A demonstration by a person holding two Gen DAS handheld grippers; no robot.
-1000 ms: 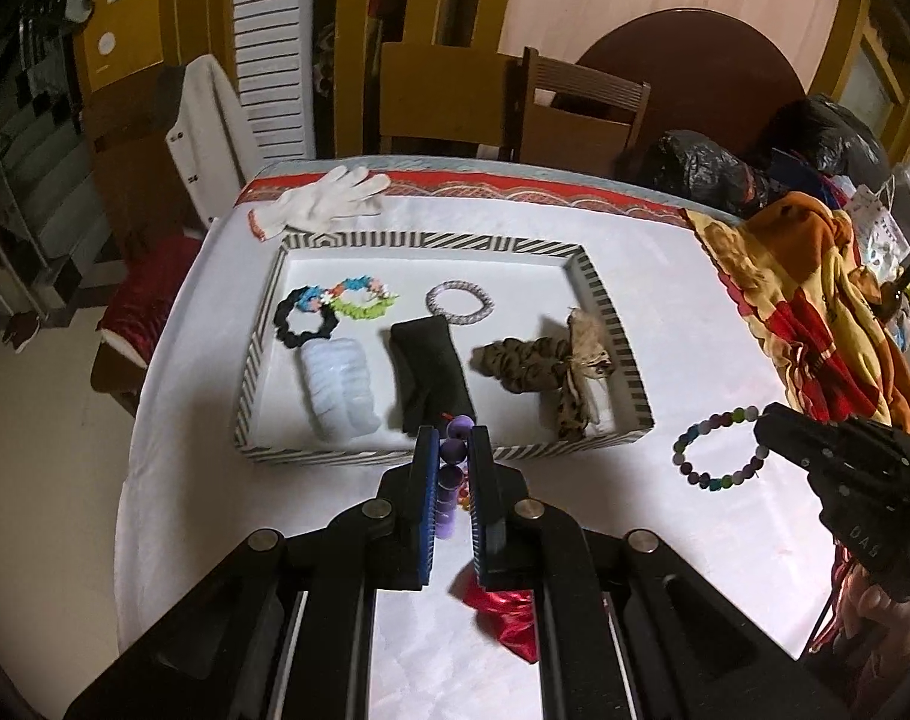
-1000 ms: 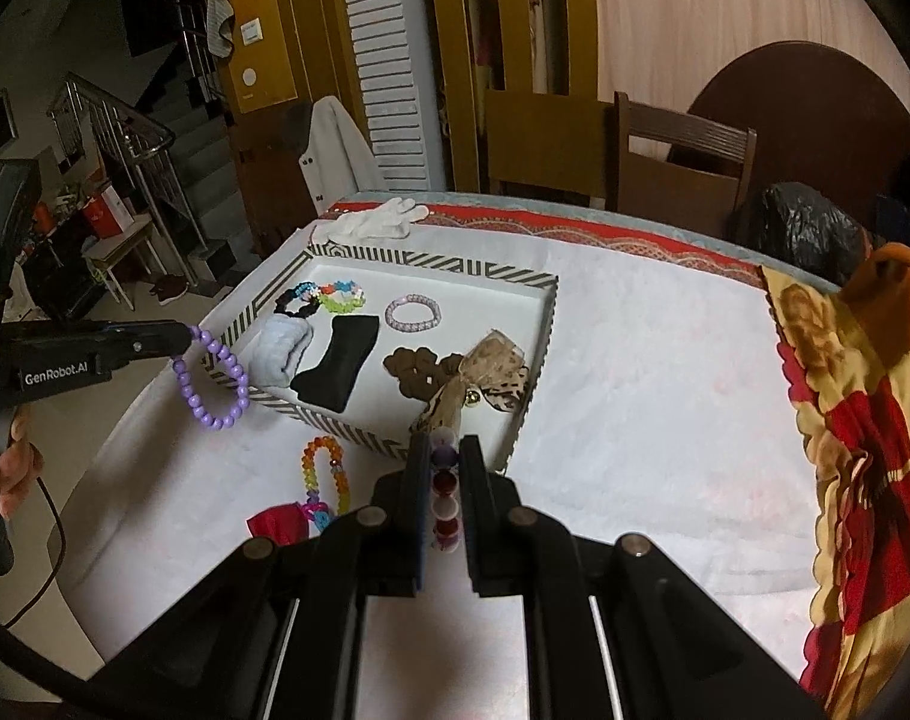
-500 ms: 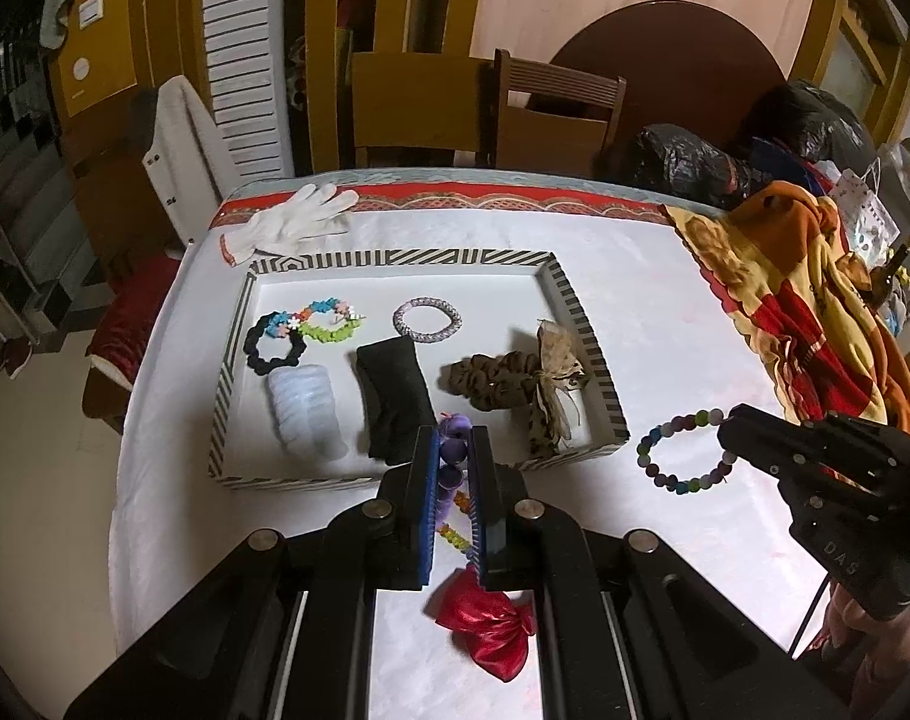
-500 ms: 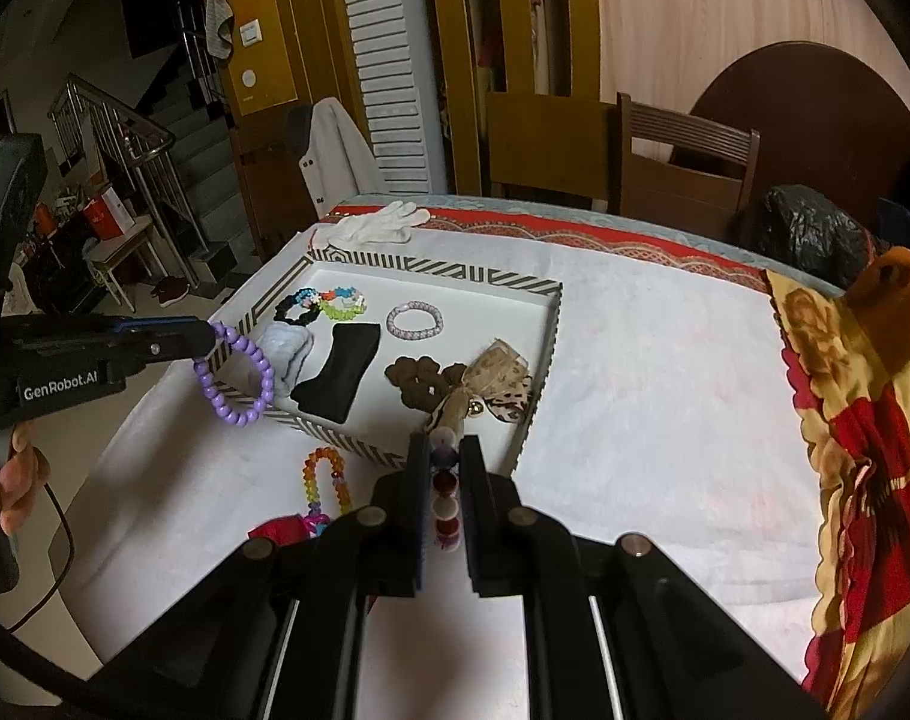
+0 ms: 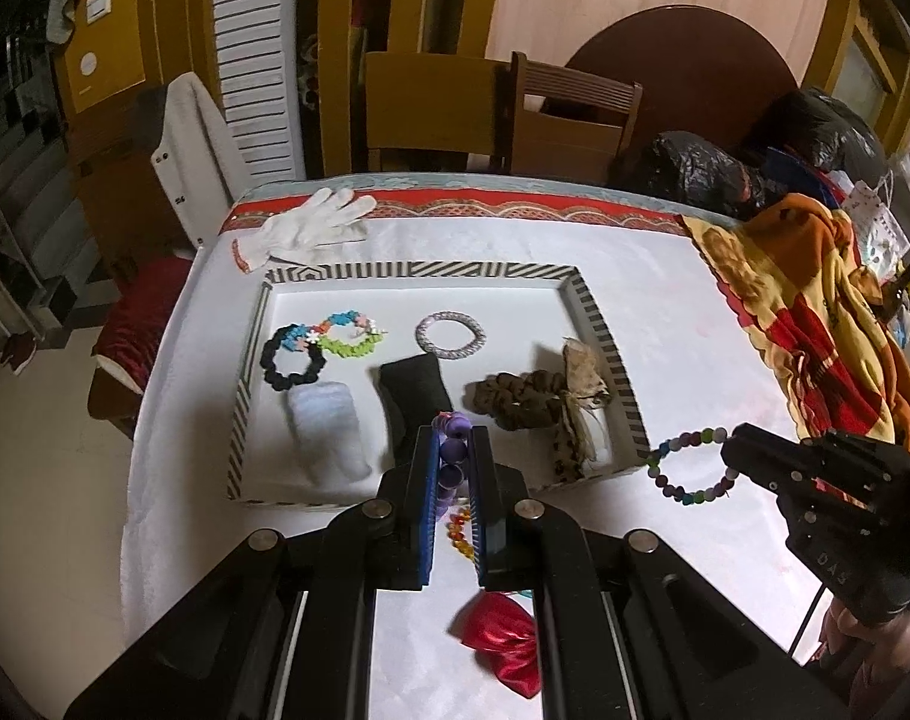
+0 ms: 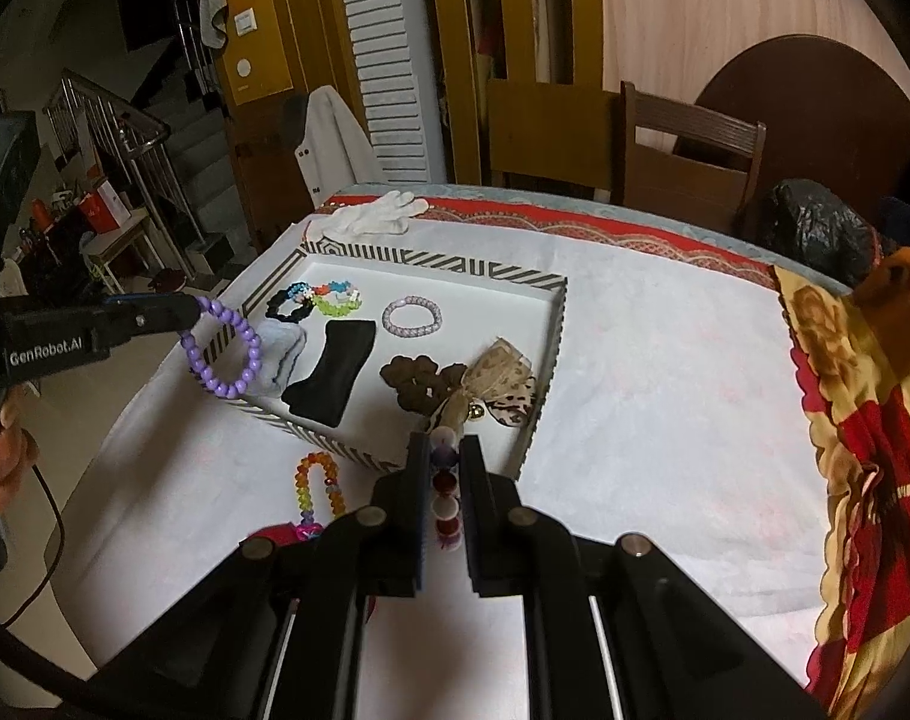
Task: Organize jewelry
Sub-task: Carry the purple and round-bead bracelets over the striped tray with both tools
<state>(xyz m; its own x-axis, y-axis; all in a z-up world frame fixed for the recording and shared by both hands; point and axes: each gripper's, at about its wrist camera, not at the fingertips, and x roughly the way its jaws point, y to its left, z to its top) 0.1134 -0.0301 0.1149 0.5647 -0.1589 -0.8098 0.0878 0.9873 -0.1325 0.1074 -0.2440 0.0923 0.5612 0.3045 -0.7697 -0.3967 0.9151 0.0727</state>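
The left gripper (image 5: 453, 468) is closed tight on a purple bead bracelet (image 6: 224, 348); in the right wrist view it hangs at left of the frame, over the near corner of the striped tray (image 5: 598, 324). The right gripper (image 6: 443, 468) is pinched shut on a pastel bead bracelet (image 5: 691, 465), which dangles at right of the left wrist view, just outside the tray's near right corner. An amber bead bracelet (image 6: 317, 486) and a red pouch (image 5: 502, 642) lie on the white tablecloth (image 6: 664, 420) below the tray. If either loop is let go too soon, it could likely land on the rim or outside it. A swinging loop might also snag the leopard bow (image 6: 502, 378) or drop onto the black pouch (image 5: 416, 390).
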